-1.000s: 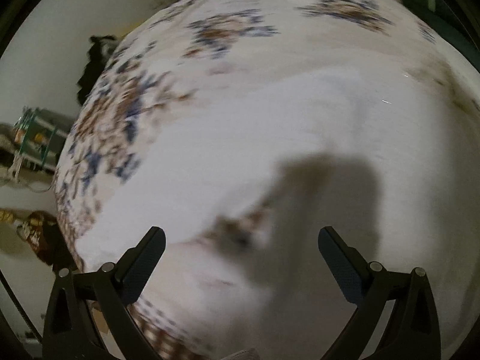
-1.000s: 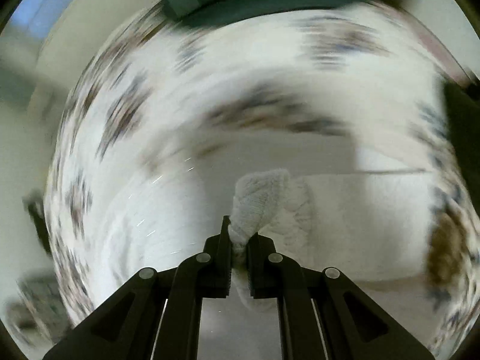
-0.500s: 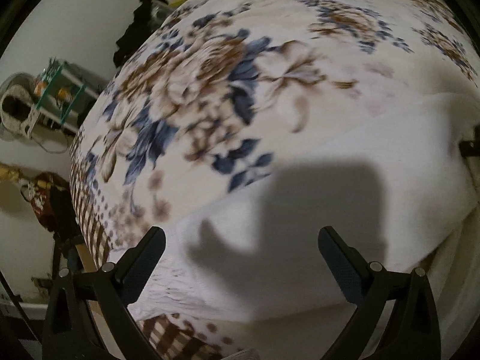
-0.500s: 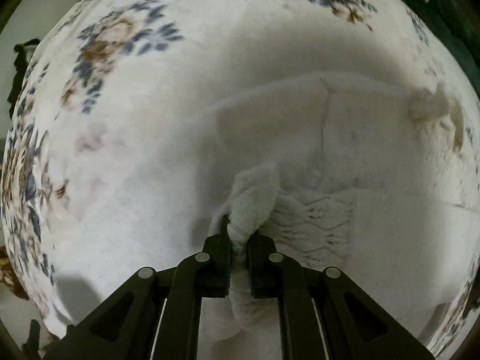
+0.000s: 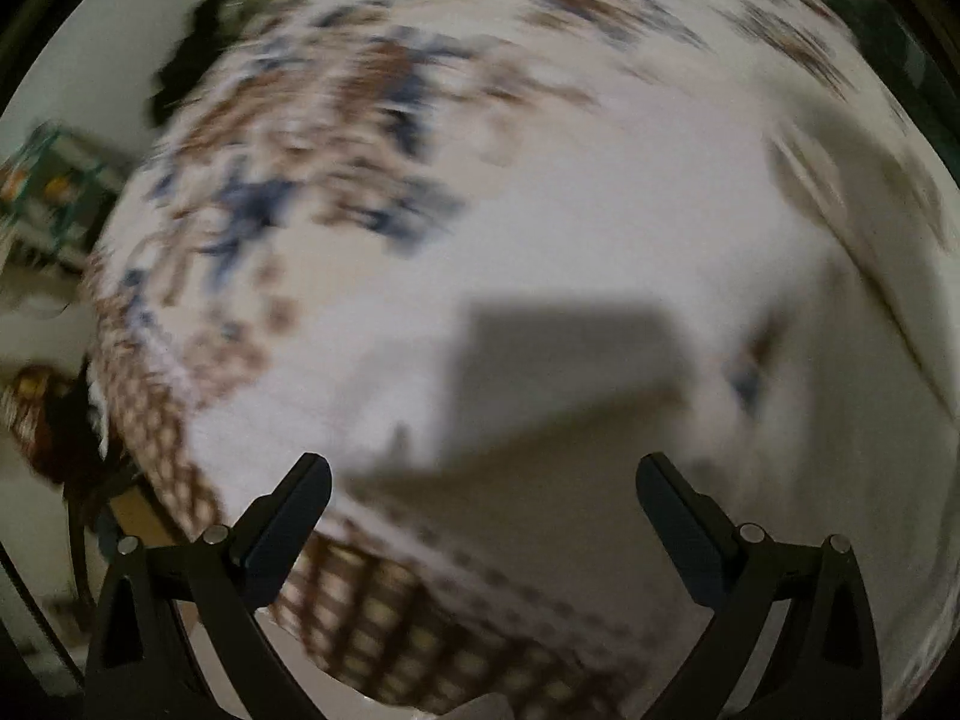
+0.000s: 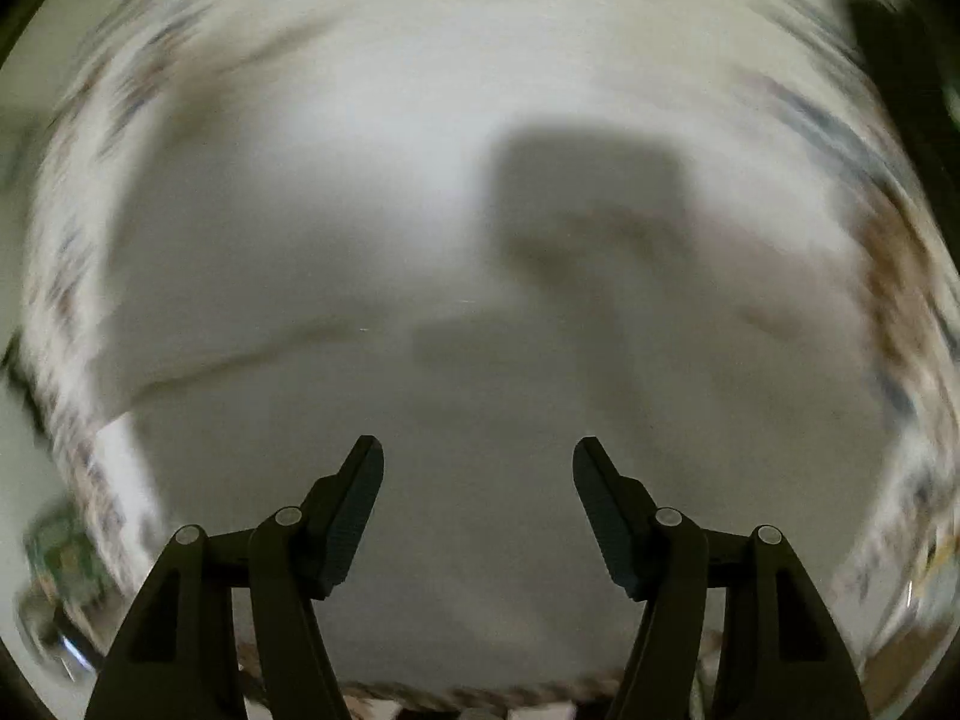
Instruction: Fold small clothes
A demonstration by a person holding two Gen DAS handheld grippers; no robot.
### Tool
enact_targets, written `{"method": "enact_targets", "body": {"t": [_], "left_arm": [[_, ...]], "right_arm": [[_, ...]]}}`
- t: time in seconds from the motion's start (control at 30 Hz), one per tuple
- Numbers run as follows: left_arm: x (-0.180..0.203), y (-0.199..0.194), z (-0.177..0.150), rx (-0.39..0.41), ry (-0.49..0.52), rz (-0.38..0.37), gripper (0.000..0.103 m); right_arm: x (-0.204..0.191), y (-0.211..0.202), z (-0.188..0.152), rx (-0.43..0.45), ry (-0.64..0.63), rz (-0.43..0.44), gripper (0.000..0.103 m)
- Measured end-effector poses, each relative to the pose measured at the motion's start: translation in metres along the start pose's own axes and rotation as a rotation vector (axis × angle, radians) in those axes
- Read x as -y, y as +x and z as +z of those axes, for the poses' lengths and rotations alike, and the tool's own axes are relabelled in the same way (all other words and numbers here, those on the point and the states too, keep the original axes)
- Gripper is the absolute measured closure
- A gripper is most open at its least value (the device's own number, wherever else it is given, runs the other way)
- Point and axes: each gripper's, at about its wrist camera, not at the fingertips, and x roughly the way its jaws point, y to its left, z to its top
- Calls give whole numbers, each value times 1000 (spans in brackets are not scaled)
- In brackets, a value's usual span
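A white knit garment (image 5: 600,264) lies flat on a floral bedspread (image 5: 312,138); both views are motion-blurred. My left gripper (image 5: 483,480) is open and empty, hovering above the garment's near edge. In the right wrist view the garment (image 6: 336,276) fills most of the frame. My right gripper (image 6: 478,459) is open and empty just above it. Gripper shadows fall on the cloth in both views.
The bedspread's checked border (image 5: 384,612) hangs over the bed's near edge. A dark item (image 5: 192,54) lies at the bed's far left corner. A shelf with clutter (image 5: 54,186) stands by the left wall.
My right gripper has let go of the white garment fold and opened. Both grippers are moving fast; the left view has swung toward the bed's edge.
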Motion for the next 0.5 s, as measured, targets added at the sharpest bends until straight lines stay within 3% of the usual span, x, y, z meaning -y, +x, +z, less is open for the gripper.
{"method": "enact_targets", "body": {"t": [0.1, 0.17, 0.2, 0.27, 0.37, 0.5], "left_arm": [[43, 14, -18, -77, 91, -67, 0], [66, 24, -28, -124, 134, -107, 0], [75, 29, -32, -143, 150, -124, 0], [93, 38, -41, -187, 186, -155, 5], [117, 47, -53, -245, 242, -201, 7], [133, 50, -59, -261, 302, -175, 7]], "right_arm": [[103, 9, -24, -31, 153, -38, 35], [152, 24, -43, -76, 212, -6, 37], [169, 32, -53, -97, 233, 30, 42], [194, 48, -72, -134, 259, 91, 49], [217, 64, -98, -166, 268, 164, 49], [220, 80, -121, -201, 254, 278, 49]]}}
